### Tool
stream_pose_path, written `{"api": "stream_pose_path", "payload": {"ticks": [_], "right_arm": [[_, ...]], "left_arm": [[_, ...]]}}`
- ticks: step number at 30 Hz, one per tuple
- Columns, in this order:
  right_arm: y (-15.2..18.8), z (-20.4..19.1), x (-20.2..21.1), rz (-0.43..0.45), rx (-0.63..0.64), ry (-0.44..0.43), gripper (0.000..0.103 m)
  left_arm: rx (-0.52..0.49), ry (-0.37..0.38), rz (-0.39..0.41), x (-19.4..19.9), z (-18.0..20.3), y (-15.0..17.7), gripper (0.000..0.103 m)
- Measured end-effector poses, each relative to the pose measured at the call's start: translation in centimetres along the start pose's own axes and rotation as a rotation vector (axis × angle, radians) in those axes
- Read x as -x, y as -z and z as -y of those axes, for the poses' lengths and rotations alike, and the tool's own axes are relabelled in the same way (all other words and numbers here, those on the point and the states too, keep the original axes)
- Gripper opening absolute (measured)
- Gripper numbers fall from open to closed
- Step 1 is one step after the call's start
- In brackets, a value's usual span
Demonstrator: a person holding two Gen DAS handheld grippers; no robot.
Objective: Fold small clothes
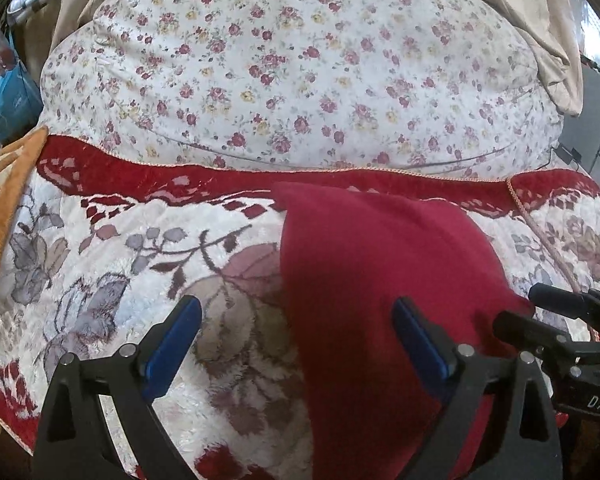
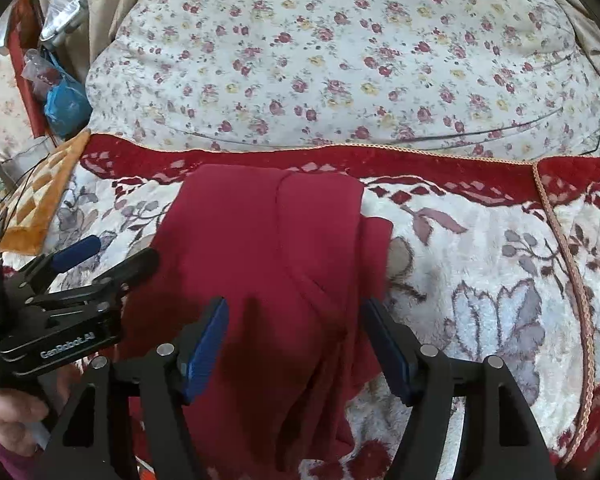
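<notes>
A dark red garment (image 2: pixel 268 264) lies on a bed, spread over a plush blanket (image 2: pixel 480 280) patterned with grey and maroon flowers and a deep red border. Behind the blanket sits a large white quilt (image 2: pixel 340 60) printed with small roses. An orange mat (image 1: pixel 4 208) lies at the bed's left edge, and a blue bag (image 2: pixel 66 104) hangs near the wall beyond it.

The garment already looks partly folded: a seam runs down its middle and one layer lies over another along its right side, so it forms a narrow strip running away from the cameras.

The right gripper (image 2: pixel 296 340) hovers over the near end of the garment with its blue-padded fingers (image 2: pixel 206 340) spread wide, one on each side of the cloth, holding nothing. The left gripper (image 1: pixel 296 340) is also spread apart and empty; its left finger is over bare blanket and its right finger over the garment's left edge. In the right wrist view, the left gripper appears beside the garment's left side, with the person's hand (image 2: pixel 16 412) around its handle.

The task seems to be midway, between folds. The next move likely calls for both grippers to come down and pinch the near edge at its two corners, then carry it toward the far end. The cloth is soft and layered, so a shallow pinch could catch only the top layer.
</notes>
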State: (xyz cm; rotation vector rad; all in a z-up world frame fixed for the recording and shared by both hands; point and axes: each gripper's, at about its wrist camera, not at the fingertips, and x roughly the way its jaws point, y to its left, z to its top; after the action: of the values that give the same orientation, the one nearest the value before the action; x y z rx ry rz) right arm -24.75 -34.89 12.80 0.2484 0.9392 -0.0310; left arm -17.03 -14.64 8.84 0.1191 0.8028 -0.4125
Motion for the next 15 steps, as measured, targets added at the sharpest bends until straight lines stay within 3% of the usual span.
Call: {"api": "stream_pose_path", "payload": {"ticks": [8,15], "right_arm": [[-0.4,-0.1,-0.5,0.013,0.004,0.039,0.084],[-0.4,0.0,-1.4,0.002,-0.007,0.057,0.086]], "left_arm": [[0.011,-0.013,0.01,0.1,-0.3,-0.1,0.095],[0.006,-0.018,0.003,-0.1,-0.2,-0.2,0.095]]}}
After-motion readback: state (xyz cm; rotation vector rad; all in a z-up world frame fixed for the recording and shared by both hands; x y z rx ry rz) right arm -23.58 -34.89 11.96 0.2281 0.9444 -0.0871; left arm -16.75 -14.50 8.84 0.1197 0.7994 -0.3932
